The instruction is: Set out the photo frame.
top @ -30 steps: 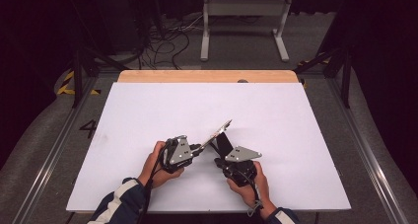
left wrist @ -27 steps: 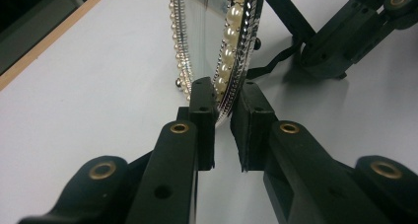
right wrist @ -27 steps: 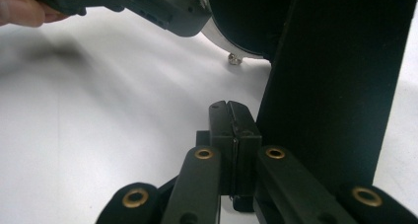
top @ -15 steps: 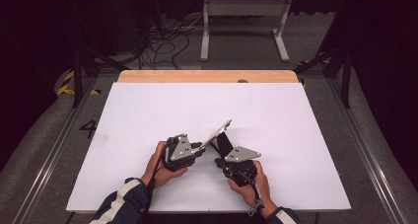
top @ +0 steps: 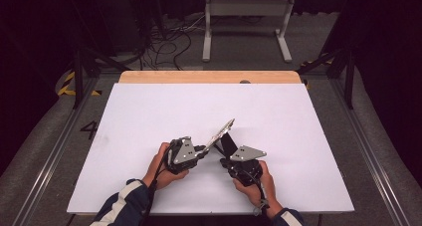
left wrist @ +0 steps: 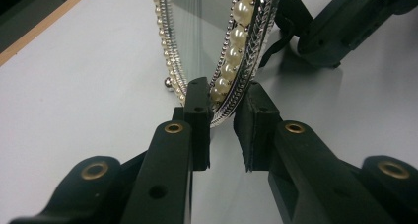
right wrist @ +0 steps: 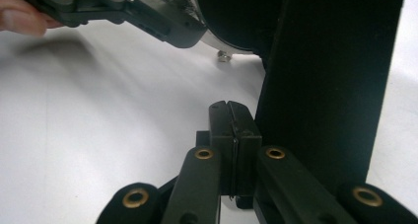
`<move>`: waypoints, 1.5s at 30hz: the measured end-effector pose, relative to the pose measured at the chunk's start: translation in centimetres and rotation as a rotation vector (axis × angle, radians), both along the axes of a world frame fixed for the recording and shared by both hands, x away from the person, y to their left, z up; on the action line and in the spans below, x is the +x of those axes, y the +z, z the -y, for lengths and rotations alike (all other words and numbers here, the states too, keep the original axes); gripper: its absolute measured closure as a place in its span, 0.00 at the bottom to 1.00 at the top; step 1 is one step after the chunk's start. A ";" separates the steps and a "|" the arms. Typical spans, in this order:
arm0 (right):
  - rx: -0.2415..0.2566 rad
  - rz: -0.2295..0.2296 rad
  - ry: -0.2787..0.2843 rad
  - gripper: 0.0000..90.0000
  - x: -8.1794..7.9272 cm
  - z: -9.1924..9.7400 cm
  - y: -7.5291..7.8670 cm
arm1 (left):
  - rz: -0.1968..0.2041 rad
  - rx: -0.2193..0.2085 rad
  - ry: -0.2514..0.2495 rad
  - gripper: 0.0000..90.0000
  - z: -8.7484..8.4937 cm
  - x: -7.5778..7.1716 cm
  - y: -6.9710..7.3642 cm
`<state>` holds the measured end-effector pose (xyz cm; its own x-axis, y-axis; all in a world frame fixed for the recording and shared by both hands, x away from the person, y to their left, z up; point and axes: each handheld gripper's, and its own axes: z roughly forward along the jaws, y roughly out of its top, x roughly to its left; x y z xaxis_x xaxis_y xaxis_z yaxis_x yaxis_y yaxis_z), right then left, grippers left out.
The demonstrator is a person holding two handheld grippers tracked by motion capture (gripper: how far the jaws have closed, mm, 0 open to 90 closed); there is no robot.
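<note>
a person is sitting at a white desk (top: pixel 149 116), holding a gripper in each hand. between the two hands, near the front middle of the desk, a pearl-rimmed picture frame (top: pixel 221 133) is standing tilted, leaning back on its black easel stand (top: pixel 228 142).

the left gripper (top: pixel 203 150) is reaching in from the left toward the frame's lower edge. in the left gripper view (left wrist: pixel 220 118), the frame's rim, set with a row of pearls and a braided silver band (left wrist: pixel 231 61), is sitting between the two black jaws. the left jaw is lying against the rim, while a narrow gap is showing beside the right jaw, so whether the pads are truly pressing on the frame cannot be told. the jaws have just been closing a little with the frame's edge between them.

the right gripper (top: pixel 225 161) is resting just behind the frame, on its right side. in the right gripper view (right wrist: pixel 230 110), its jaws are clenched tight together with nothing between them, and the easel stand (right wrist: pixel 330 81) is rising as a dark slab just beside them on the right. a small silver foot (right wrist: pixel 224 56) of the frame is touching the desk farther ahead, and the left gripper (right wrist: pixel 162 24) is showing at the upper left.
</note>
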<state>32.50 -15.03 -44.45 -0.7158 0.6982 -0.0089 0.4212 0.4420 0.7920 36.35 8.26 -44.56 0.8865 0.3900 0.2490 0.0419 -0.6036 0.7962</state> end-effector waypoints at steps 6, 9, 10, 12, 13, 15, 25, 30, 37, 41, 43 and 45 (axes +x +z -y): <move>-0.001 -0.009 -0.007 1.00 0.2 0.7 0.1 | 0.015 0.013 -0.009 0.85 0.5 -0.5 0.1; 0.002 -0.004 -0.020 1.00 0.4 1.1 0.1 | 0.018 0.012 -0.010 0.84 0.8 -0.8 0.1; 0.003 -0.005 -0.018 1.00 0.4 1.3 0.1 | 0.023 0.010 -0.013 0.84 0.9 -0.8 0.1; 0.007 -0.005 -0.017 1.00 0.4 1.4 0.1 | 0.022 0.009 -0.015 0.84 0.9 -0.8 0.1; 0.005 -0.002 -0.015 1.00 0.4 1.4 0.1 | 0.019 0.007 -0.014 0.84 0.9 -0.8 0.1; 0.001 0.001 -0.011 1.00 0.4 1.4 0.0 | 0.018 0.008 -0.014 0.84 0.9 -0.8 0.1; -0.005 0.007 -0.002 1.00 0.9 1.9 0.0 | 0.004 -0.003 -0.022 0.83 1.2 -0.7 0.1; -0.014 0.017 -0.005 1.00 1.0 2.1 0.0 | 0.005 -0.005 -0.025 0.83 1.2 -0.6 0.0; -0.021 0.026 -0.007 1.00 1.2 2.3 0.0 | -0.004 -0.012 -0.029 0.83 1.3 -0.6 -0.1; -0.024 0.025 -0.008 1.00 1.2 2.5 -0.1 | 0.000 -0.011 -0.030 0.82 1.5 -0.5 -0.1; -0.027 0.025 -0.009 1.00 1.3 2.6 -0.1 | 0.000 -0.011 -0.032 0.82 1.5 -0.5 -0.1; -0.028 0.024 -0.012 1.00 1.4 2.7 -0.1 | -0.002 -0.012 -0.034 0.82 1.6 -0.5 -0.1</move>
